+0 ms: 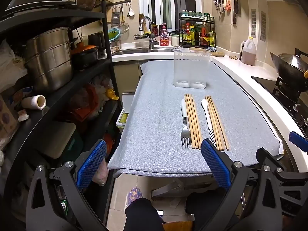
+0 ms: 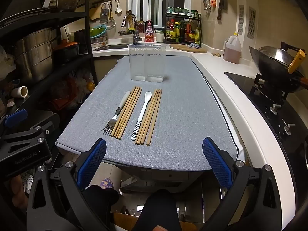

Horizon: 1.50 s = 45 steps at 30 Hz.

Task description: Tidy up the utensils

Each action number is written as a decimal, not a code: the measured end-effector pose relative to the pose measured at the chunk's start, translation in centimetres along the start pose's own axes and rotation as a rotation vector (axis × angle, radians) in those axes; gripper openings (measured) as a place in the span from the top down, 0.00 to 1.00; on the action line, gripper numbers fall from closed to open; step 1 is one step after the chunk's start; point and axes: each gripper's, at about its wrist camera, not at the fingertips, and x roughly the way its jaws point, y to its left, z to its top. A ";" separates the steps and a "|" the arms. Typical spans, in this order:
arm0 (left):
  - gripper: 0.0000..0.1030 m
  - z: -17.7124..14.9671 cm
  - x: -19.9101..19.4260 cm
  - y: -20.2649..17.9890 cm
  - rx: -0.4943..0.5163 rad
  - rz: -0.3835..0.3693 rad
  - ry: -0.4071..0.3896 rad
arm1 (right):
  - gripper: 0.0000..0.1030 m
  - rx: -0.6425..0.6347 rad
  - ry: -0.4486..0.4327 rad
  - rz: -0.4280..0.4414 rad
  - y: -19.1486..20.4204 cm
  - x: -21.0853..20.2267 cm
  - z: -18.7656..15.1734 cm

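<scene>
On the grey mat (image 2: 182, 115) lie a white-handled fork (image 2: 115, 115), a bundle of wooden chopsticks (image 2: 127, 111), a white spoon with a striped handle (image 2: 143, 109) and a second chopstick bundle (image 2: 150, 117). Behind them stands a clear two-compartment plastic holder (image 2: 147, 63), upright with nothing visible inside. The left wrist view shows the same fork (image 1: 184, 123), chopsticks (image 1: 192, 121), spoon (image 1: 207, 117), chopsticks (image 1: 216, 121) and holder (image 1: 190, 67). My left gripper (image 1: 154, 150) and right gripper (image 2: 154, 150) both hover open at the mat's near edge, short of the utensils, holding nothing.
A black shelf rack (image 1: 57, 67) with steel pots stands left of the mat. A white counter (image 2: 231, 73) runs along the right, with an oil jug (image 2: 233, 48), a stove (image 2: 269, 100) and a wok (image 2: 275, 61). A sink (image 2: 111, 47) lies behind. A person's legs (image 2: 154, 207) show below.
</scene>
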 end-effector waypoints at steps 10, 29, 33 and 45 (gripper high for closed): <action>0.07 0.3 -0.2 -0.1 -0.008 -0.002 0.004 | 0.05 -0.001 -0.005 0.000 -0.1 -0.1 -0.1; 0.07 0.4 -0.5 -0.4 -0.012 -0.003 -0.009 | 0.05 -0.002 -0.005 0.001 0.0 -0.5 -0.1; 0.07 0.4 -0.5 -0.4 -0.011 -0.004 -0.011 | 0.05 -0.002 -0.007 0.001 0.0 -0.5 -0.1; 0.07 0.4 -0.6 -0.5 -0.011 -0.003 -0.013 | 0.05 -0.002 -0.009 0.002 0.0 -0.6 -0.1</action>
